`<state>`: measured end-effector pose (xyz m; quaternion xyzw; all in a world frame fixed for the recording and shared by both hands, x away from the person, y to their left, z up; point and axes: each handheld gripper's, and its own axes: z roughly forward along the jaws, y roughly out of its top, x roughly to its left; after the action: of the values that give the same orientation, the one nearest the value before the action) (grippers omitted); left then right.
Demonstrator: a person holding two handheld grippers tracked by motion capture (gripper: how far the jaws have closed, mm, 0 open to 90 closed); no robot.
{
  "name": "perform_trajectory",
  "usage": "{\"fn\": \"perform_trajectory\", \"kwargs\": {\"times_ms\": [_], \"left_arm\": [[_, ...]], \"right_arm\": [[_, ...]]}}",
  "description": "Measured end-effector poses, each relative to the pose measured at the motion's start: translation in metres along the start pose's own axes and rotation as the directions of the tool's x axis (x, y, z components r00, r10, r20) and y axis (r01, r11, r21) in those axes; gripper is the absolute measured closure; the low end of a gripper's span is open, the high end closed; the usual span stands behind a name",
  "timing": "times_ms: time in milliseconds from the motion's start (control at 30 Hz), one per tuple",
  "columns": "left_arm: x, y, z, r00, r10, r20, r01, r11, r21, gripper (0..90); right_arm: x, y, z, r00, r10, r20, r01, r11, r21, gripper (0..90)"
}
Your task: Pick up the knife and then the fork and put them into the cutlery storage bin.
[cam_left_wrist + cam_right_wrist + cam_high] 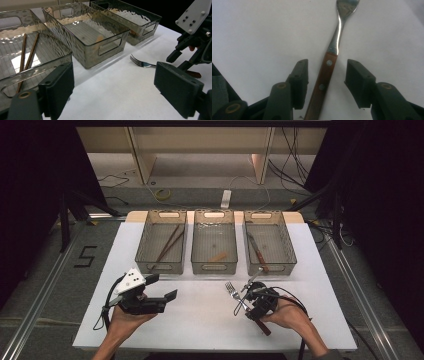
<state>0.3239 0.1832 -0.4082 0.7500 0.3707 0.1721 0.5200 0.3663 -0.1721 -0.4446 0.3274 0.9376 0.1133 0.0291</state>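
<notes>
A fork [234,294] with a brown wooden handle lies on the white tabletop [200,325], tines toward the bins. My right gripper [251,307] is lowered over its handle. In the right gripper view the fork [329,62] runs up between the two jaws of that gripper [327,65], with a gap on each side, so the pads do not press on it. My left gripper [162,287] rests at the left, held level, wide open with nothing between its jaws [117,75]. From there the fork [142,64] and the right gripper [183,58] lie ahead to the right.
Three clear bins stand in a row at the back. The left bin [160,268] holds brown chopsticks [169,244], the middle bin [214,268] a small wooden piece [218,256], the right bin [270,268] a wood-handled knife [257,251]. Cables trail from both grippers.
</notes>
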Motion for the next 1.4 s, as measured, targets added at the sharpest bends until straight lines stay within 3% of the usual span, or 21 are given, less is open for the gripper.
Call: {"fn": "perform_trajectory", "kwargs": {"times_ms": [633,767,967,1233,1400], "left_arm": [[0.001,0.001,0.001,1.0000,-0.005,-0.007,0.005,1.0000,-0.003,16.0],[0.001,0.000,0.001,0.9999,-0.006,-0.010,0.006,1.0000,-0.004,16.1],[0.001,0.001,0.000,0.9999,-0.003,-0.011,0.003,1.0000,-0.007,16.0],[0.000,-0.001,0.000,1.0000,0.001,-0.005,-0.001,1.0000,0.000,16.1],[0.000,-0.001,0.000,1.0000,0.004,-0.007,-0.004,1.0000,-0.001,16.1]], "right_arm": [[0.000,0.001,0.011,0.9992,-0.037,0.018,0.036,0.997,0.066,76.0],[0.000,0.002,0.012,0.9983,-0.052,0.026,0.050,0.996,0.072,77.1],[-0.001,0.002,0.011,0.9994,-0.030,0.019,0.028,0.997,0.069,77.5],[-0.014,-0.001,-0.010,0.9999,0.002,0.012,-0.002,1.000,-0.017,77.6],[-0.028,-0.003,-0.030,0.9992,0.040,0.005,-0.039,0.993,-0.111,77.6]]}}
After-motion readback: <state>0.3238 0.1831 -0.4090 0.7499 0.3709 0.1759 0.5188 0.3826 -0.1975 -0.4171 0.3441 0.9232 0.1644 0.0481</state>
